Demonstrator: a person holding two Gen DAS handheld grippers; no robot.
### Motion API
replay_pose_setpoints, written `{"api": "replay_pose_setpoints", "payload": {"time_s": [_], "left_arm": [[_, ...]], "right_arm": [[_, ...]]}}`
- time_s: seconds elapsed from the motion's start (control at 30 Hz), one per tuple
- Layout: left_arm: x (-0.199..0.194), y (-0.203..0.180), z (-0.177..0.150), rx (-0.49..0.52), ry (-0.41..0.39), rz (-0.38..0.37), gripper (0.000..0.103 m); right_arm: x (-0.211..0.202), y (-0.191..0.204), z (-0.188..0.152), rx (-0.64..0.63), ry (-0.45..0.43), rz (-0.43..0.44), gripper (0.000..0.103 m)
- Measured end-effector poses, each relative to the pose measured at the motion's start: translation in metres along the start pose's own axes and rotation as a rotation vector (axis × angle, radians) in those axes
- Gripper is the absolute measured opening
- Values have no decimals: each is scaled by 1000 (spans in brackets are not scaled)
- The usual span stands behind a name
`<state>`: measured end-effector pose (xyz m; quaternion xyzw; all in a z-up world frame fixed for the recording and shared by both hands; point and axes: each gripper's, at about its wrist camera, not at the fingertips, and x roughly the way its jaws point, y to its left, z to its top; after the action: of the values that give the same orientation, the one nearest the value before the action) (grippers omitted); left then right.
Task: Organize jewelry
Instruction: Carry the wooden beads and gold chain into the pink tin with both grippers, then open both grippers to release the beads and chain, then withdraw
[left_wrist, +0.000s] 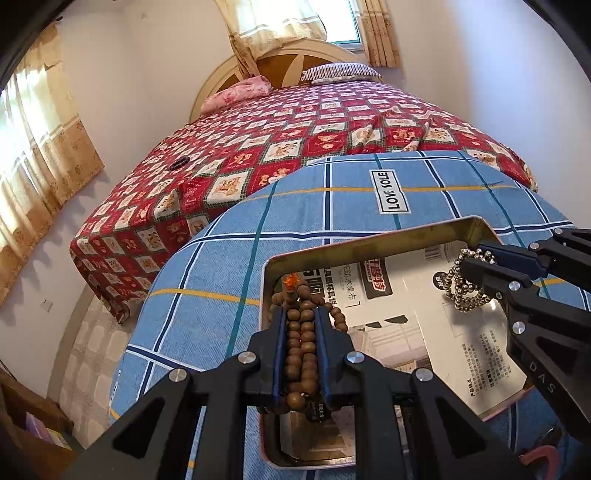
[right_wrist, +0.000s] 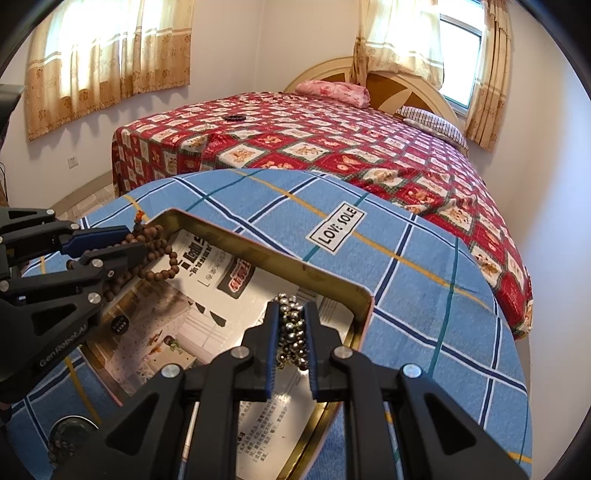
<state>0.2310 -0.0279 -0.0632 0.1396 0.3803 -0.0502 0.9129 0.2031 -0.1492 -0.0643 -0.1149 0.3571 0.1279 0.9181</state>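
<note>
1. Behind the round table draped in a blue plaid cloth (left_wrist: 207, 302) stands a bed with a red patchwork cover (left_wrist: 295, 122); a dark beaded bracelet (left_wrist: 180, 163) lies on that cover.
2. On the cloth sits a shallow rectangular gold-rimmed metal tin (left_wrist: 369, 240), with a printed paper sheet (left_wrist: 406, 306) lining its bottom.
3. The left gripper (left_wrist: 300, 314) pinches a string of brown wooden beads (left_wrist: 301, 343) over the tin's left end.
4. The right gripper (right_wrist: 291, 325) pinches a strand of small silver metal beads (right_wrist: 293, 332) over the tin's right end.
</note>
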Motion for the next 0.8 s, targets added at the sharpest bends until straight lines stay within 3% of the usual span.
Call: {"api": "replay_pose_setpoints", "payload": {"time_s": [0.1,0.17,0.2,0.23,0.3,0.43,0.8], "left_arm": [[-1,-2,0,6,2,3,16],[-3,-3,0,9,6,10,22],[-5,-2,0,9,0,17,33],[-8,-2,0,8,-10,26,51],[-14,0,0,2,-39,53,70],[-23,4,0,-3,-57,54,71],[-29,6,-8,-15,-45,70,71]], "right_arm": [[0,-1,-1,7,-1,2,17],[-3,-2,-1,17,-9,2,32],[-4,-2,-2,20,-15,0,46],[-7,-2,-2,22,-24,-8,51],[-10,-2,-2,21,-30,-12,51],[-17,-2,-3,26,-40,-21,58],[-31,-1,-11,39,-52,-20,61]]}}
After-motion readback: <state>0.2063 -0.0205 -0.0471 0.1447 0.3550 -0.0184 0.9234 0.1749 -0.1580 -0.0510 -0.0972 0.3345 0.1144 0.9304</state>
